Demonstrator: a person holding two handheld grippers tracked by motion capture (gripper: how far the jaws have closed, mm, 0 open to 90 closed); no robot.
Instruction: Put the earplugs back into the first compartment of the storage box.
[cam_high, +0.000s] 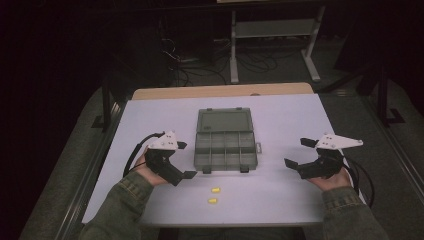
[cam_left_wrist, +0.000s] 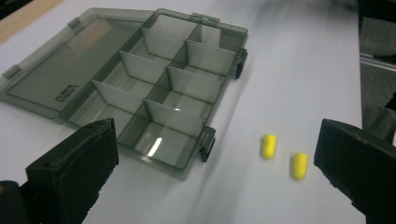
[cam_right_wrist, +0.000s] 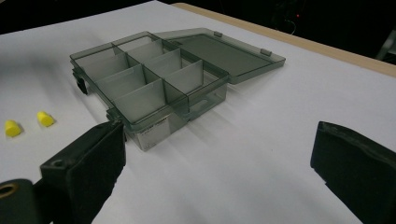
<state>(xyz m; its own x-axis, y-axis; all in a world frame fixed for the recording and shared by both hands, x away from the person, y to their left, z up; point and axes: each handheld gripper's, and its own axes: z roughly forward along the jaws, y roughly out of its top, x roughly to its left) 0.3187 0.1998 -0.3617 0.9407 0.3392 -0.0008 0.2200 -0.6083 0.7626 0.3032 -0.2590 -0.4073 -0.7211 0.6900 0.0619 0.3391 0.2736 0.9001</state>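
**Smoke-grey compartment box lying open between two idle grippers**

Translucent grey plastic forms the organiser box (cam_high: 224, 144), which is lying at the middle of the white table (cam_high: 290, 190) with its lid (cam_high: 223, 121) folded flat away from the person. Upright dividers are splitting the tray into eight compartments, and all of them are appearing empty, though glare on the floor of the near cells in the left gripper view is making this less than certain. Two yellow earplugs (cam_high: 214, 195) are lying on the table just in front of the box, near each other but apart, and clear of its front latches (cam_left_wrist: 207, 143).

The left gripper (cam_high: 184, 159) is hovering to the left of the box with its jaws spread wide and gripping nothing; the plugs are showing between those jaws in its own view. The right gripper (cam_high: 298, 153) is hovering well to the right of the box, its jaws likewise spread wide and gripping nothing.
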